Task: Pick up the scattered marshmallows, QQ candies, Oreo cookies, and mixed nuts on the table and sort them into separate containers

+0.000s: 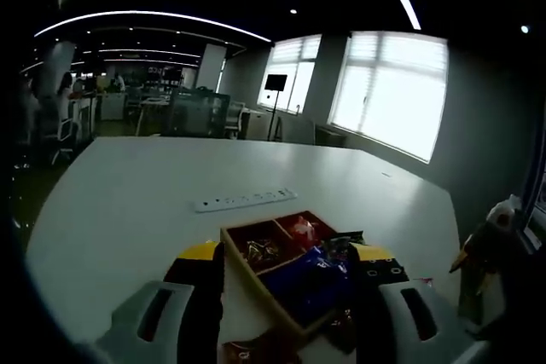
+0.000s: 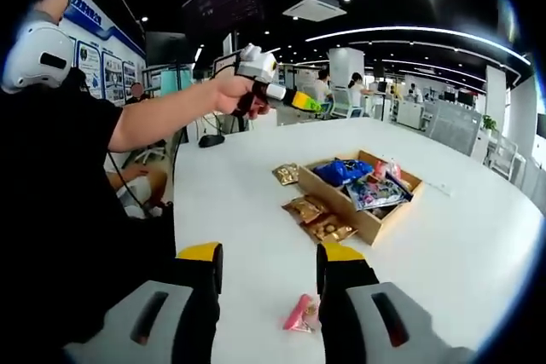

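Pink and small, a candy packet [image 2: 300,313] lies on the table [image 2: 478,245] right between the right gripper's [image 2: 269,283] jaws, which stand spread apart with nothing in them. It looks light and crinkly, likely soft inside, so I'd pinch it across the middle, gently, since film wrappers slip. Beyond the packet sits the wooden tray [image 2: 363,222], already carrying blue and pink packets. Three gold nut packets [image 2: 309,207] rest just beside the tray's near wall, on the side toward the person. Above the tray, the person's hand holds the left gripper [image 2: 294,98] up in the air. From the left gripper view, its jaws are parted too, empty, with the tray between them well below, and a white power strip [image 1: 244,200] beyond the tray.
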A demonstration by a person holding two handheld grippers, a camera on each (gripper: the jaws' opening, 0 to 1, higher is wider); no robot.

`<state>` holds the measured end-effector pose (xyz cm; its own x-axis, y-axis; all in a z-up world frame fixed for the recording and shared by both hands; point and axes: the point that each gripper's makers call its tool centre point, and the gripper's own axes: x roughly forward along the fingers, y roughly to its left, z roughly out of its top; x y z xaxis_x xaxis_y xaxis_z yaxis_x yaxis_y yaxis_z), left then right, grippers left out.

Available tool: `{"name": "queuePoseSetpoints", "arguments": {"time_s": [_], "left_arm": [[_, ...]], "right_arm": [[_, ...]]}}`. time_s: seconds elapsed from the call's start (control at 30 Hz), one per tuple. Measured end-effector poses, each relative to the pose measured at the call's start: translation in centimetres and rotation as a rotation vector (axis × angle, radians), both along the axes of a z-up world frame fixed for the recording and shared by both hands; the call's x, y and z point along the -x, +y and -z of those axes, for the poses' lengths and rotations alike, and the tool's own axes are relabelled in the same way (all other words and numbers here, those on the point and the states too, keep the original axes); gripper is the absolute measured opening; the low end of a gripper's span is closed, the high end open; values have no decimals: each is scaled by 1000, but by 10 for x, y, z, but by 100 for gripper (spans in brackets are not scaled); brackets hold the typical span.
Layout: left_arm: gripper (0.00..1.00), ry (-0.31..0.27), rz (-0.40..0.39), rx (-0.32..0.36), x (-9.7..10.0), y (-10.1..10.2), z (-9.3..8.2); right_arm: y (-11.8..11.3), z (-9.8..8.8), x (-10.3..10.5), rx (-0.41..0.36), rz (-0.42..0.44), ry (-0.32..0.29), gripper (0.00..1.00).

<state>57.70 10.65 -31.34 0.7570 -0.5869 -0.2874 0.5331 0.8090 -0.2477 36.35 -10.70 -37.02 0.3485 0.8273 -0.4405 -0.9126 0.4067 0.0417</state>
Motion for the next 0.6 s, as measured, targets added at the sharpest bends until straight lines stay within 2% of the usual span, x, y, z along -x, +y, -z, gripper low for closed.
{"name": "queuePoseSetpoints", "arguments": {"time_s": [0.6], "left_arm": [[63,-22,4,-13,26,21,-1]], "right_arm": [[6,8,-2,-19,-2,14,40]]}}
